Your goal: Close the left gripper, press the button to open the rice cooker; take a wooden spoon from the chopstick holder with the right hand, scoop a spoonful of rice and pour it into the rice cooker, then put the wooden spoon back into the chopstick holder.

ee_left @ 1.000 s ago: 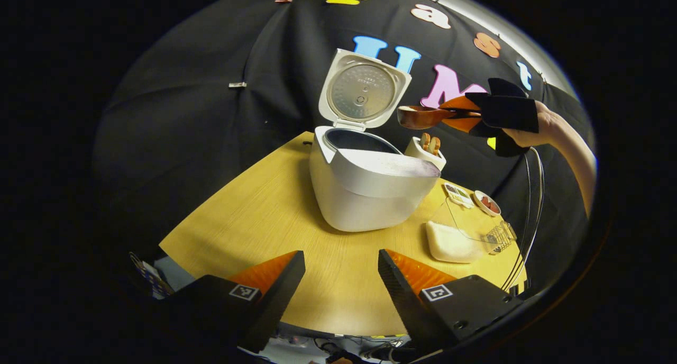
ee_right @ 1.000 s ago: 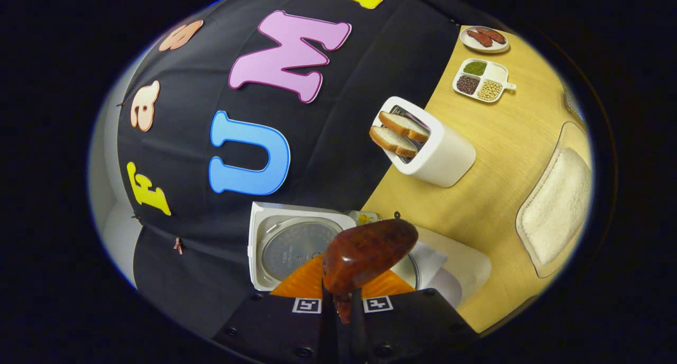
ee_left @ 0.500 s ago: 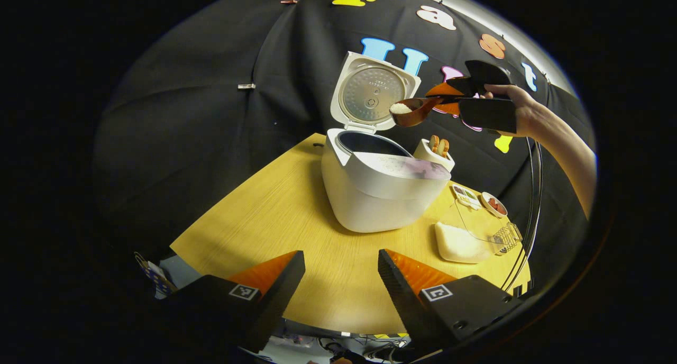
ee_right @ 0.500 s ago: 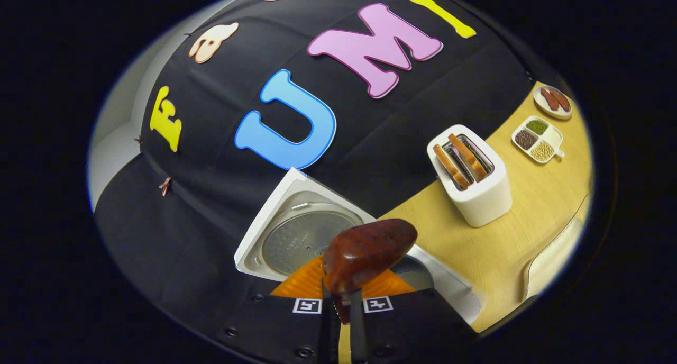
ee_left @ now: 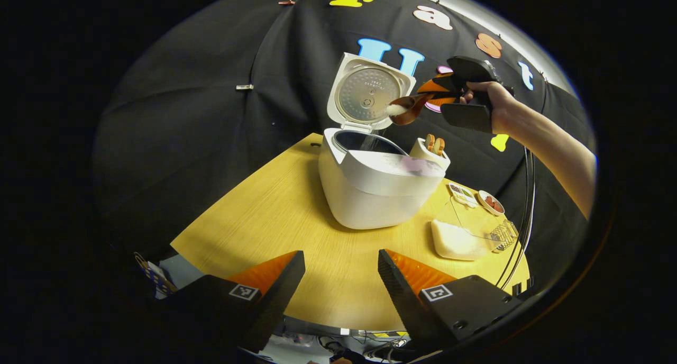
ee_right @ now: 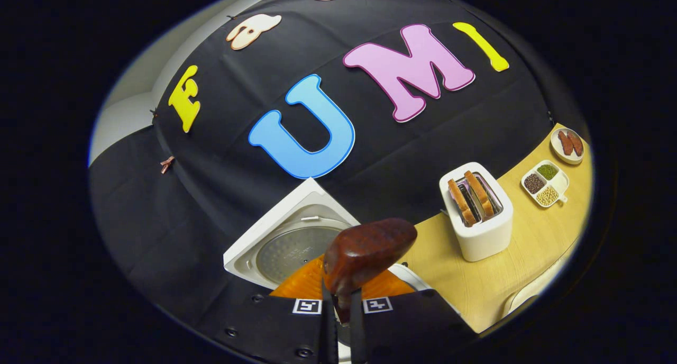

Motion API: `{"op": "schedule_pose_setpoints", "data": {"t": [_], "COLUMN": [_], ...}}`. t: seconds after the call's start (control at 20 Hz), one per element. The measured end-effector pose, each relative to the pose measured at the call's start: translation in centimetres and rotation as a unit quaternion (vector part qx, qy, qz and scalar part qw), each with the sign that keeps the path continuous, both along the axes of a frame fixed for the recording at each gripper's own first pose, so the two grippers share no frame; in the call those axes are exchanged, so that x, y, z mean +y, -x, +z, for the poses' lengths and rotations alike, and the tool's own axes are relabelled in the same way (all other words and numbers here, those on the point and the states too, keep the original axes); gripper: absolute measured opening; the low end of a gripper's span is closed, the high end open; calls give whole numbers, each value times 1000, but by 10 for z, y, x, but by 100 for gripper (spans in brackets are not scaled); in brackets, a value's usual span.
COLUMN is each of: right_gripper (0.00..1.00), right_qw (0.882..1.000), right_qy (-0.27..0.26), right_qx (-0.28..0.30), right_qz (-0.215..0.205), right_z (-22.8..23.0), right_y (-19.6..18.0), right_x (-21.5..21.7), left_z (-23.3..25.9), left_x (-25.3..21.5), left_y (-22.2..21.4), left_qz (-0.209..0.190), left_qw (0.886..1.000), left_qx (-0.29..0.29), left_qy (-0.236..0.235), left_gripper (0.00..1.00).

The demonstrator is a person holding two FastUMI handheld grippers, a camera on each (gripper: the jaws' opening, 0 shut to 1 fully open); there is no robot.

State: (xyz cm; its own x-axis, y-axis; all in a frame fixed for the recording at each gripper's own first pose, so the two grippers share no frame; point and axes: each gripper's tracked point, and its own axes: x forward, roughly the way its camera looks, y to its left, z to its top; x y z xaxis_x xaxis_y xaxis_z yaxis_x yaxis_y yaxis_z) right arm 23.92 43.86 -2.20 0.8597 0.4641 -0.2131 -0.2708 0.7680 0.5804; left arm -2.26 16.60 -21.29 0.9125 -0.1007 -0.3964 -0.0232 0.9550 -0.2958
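Pouring is under way: the rice cooker (ee_left: 378, 187) stands open near the far edge of the table (ee_left: 275, 221), and the right gripper (ee_left: 431, 94), clamped on the wooden spoon (ee_left: 404, 109), tips it over the pot so white rice slides off. Left to do, I judge, is returning the spoon to its holder. The left gripper (ee_left: 341, 279) hangs wide apart, empty, above the near table edge.

Dim booth, bright overhead light, sharp focus, fisheye-warped edges.
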Motion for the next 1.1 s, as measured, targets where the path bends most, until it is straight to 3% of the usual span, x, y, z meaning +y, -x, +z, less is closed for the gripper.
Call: {"op": "schedule_pose_setpoints", "data": {"t": [0.25, 0.7, 1.1], "right_gripper": [13, 13, 13], "right_qw": [999, 991, 969], "right_qy": [43, 104, 197], "right_qx": [-28, -69, -125], "right_qz": [2, 46, 82], "right_z": [-10, -18, -33], "right_y": [-3, 7, 15], "right_x": [-1, 19, 27], "left_z": [-4, 5, 12], "left_x": [-3, -12, -20], "left_y": [3, 3, -3], "left_qz": [-6, -17, -26], "left_qw": [1000, 1000, 999], "left_qx": [2, -17, -34], "left_qy": [-8, -19, -28], "left_gripper": [96, 96, 96]}}
